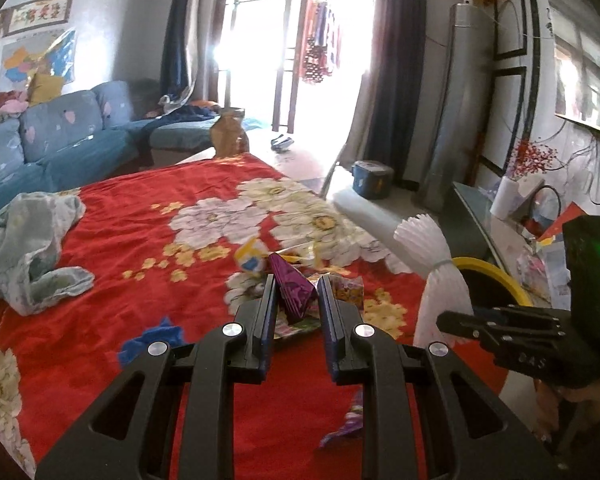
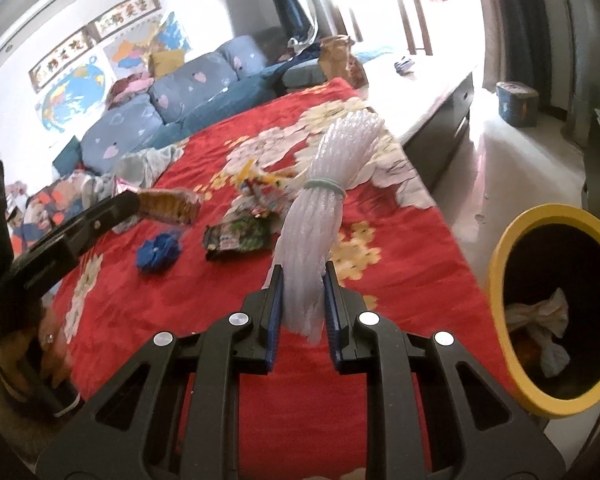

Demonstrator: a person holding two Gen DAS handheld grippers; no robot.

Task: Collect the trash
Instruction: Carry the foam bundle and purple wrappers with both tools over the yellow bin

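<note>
My left gripper (image 1: pixel 296 286) is shut on a folded purple wrapper (image 1: pixel 294 294), lifted above the red flowered blanket (image 1: pixel 112 248). My right gripper (image 2: pixel 300 282) is shut on a white foam-net bundle (image 2: pixel 324 200) tied with a pale band. From the left wrist view the bundle (image 1: pixel 424 252) and the right gripper (image 1: pixel 446 320) stand at the right. The left gripper (image 2: pixel 136 204) shows blurred at the left of the right wrist view. A yellow-rimmed black bin (image 2: pixel 498 280) stands beside the bed, crumpled paper (image 2: pixel 540 320) inside. Loose wrappers (image 2: pixel 236 238) and a blue scrap (image 2: pixel 158 250) lie on the blanket.
A grey-blue cloth (image 1: pixel 32 248) lies at the blanket's left edge. A blue sofa (image 1: pixel 60 136) stands behind, with a brown paper bag (image 1: pixel 228 132) at the far end. On the floor to the right are a blue box (image 1: pixel 372 178) and a cluttered glass stand (image 1: pixel 480 204).
</note>
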